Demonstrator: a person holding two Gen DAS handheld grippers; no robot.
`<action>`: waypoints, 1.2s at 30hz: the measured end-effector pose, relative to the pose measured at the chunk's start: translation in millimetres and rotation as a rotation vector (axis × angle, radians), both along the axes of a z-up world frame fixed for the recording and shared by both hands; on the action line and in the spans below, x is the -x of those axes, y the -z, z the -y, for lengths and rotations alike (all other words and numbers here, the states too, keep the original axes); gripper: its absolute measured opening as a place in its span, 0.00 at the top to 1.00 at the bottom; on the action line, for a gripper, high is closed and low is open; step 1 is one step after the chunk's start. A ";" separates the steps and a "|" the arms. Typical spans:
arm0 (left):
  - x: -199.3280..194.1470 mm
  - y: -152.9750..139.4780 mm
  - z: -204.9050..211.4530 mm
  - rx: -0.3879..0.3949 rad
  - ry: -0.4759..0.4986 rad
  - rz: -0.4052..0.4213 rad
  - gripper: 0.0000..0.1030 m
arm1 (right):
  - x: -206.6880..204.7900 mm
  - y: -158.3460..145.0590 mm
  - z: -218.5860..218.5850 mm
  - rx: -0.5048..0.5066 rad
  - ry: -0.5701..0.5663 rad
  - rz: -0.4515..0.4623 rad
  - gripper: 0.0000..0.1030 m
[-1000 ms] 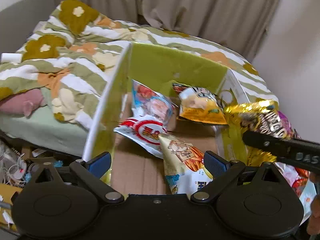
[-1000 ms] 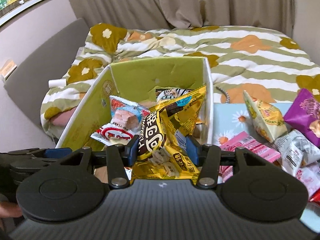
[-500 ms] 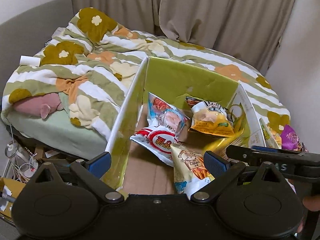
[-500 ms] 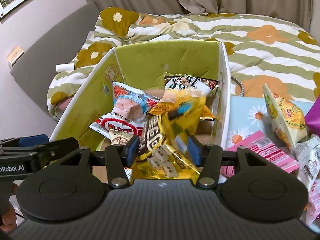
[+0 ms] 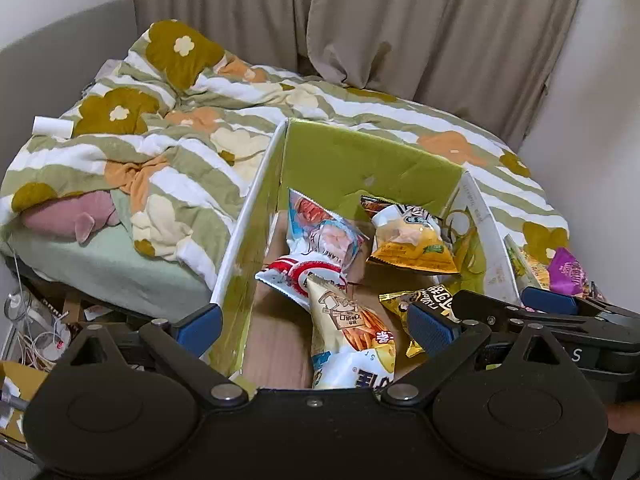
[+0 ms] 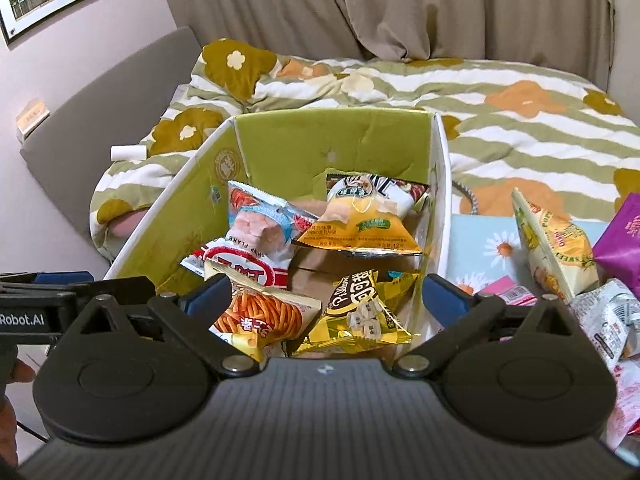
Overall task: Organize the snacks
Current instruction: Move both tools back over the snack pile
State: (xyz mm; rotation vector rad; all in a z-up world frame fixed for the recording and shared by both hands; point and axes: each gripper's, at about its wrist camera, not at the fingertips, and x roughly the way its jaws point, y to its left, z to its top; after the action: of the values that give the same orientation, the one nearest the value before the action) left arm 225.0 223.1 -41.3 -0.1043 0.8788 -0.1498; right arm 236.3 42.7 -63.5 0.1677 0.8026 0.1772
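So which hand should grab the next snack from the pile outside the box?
Probably the right. The right gripper is open, with the gold packet lying in the green box, and the snack pile lies on its side.

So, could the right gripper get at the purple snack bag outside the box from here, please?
Probably yes: the right gripper stands open and empty, and the purple snack bag lies uncovered beside the green box, with nothing between.

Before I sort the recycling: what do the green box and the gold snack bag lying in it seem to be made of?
The green open-topped box looks like cardboard: matte printed walls, white cut edges, creases and a plain brown floor. The gold snack bag looks like metallised plastic film: it is glossy and mirror-like, crinkled, with crimped seams. Whether it is true foil I cannot tell.
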 end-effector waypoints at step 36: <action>47.2 -14.7 161.8 0.158 0.350 -0.039 0.02 | 158.4 -56.7 180.4 0.014 0.490 0.081 0.00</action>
State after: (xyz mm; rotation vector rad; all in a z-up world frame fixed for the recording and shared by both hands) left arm 177.7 61.3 -26.6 -0.1001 0.9188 -0.5463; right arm 77.9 -137.7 -6.8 0.3362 0.6607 -0.2828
